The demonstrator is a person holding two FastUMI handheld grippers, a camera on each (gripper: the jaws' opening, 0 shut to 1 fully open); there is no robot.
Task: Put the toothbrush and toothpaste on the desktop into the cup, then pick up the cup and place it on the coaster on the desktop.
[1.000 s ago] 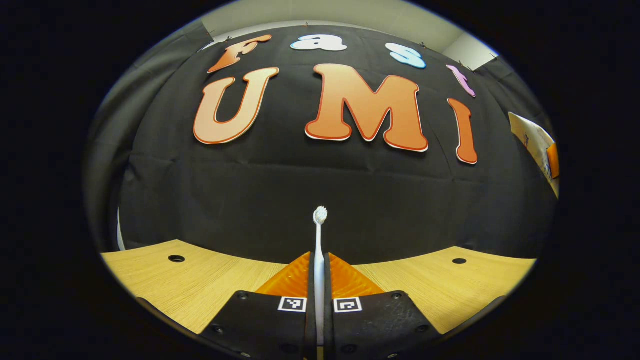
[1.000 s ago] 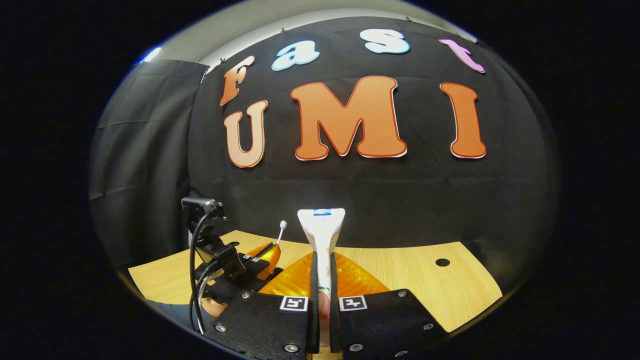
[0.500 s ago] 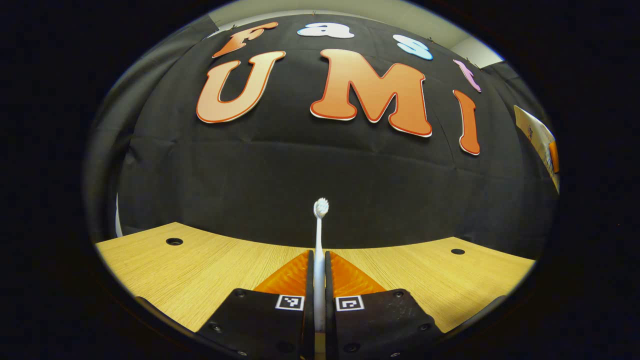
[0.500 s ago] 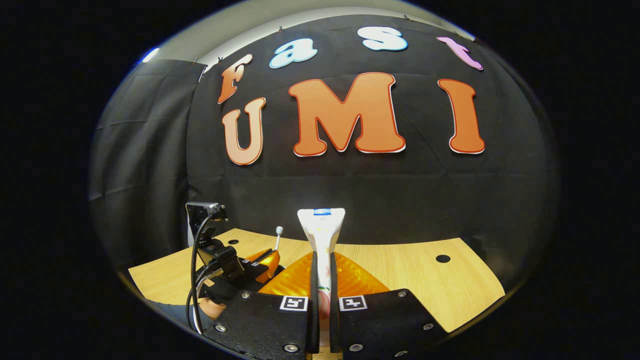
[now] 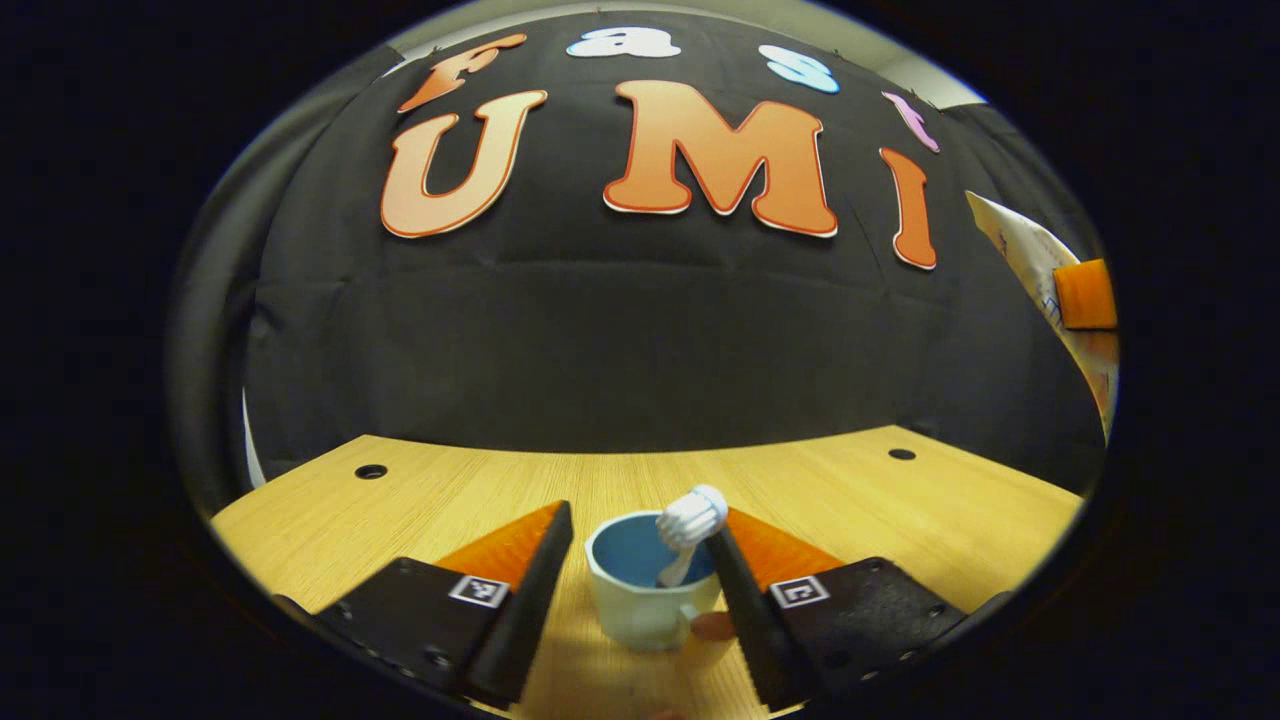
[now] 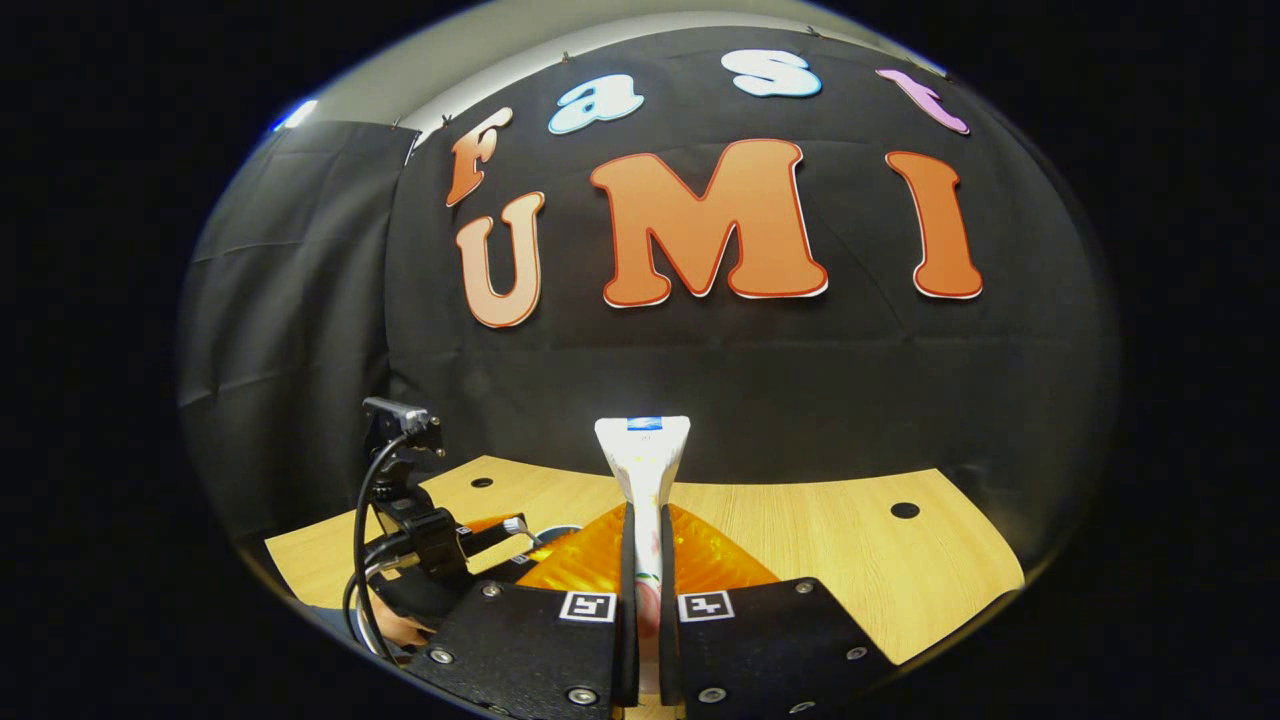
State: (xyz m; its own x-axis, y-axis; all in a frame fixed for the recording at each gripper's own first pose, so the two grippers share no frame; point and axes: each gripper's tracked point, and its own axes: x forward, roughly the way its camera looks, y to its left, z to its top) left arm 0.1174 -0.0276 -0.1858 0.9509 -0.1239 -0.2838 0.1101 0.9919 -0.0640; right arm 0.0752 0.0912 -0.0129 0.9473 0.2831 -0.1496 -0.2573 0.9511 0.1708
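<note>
In the left gripper view a white cup [image 5: 640,610] with a blue inside stands on the wooden desk between my spread fingers. The white toothbrush [image 5: 690,518] leans in it, bristles up, against the right rim. My left gripper [image 5: 638,527] is open around the cup, and neither finger presses on it. In the right gripper view my right gripper [image 6: 643,515] is shut on the white toothpaste tube [image 6: 642,455], which stands upright above the desk. The left gripper [image 6: 440,540] and its cable sit low to the left of the tube.
The wooden desk [image 5: 420,500] has small round holes at the back left [image 5: 370,471] and back right [image 5: 901,454]. A white sheet-like thing with an orange block [image 5: 1085,295] hangs at the right edge of the left gripper view.
My left gripper has tipped down over the cup and opened, letting go of the toothbrush, which now rests in the cup. The right gripper has kept its hold on the toothpaste and barely moved.
</note>
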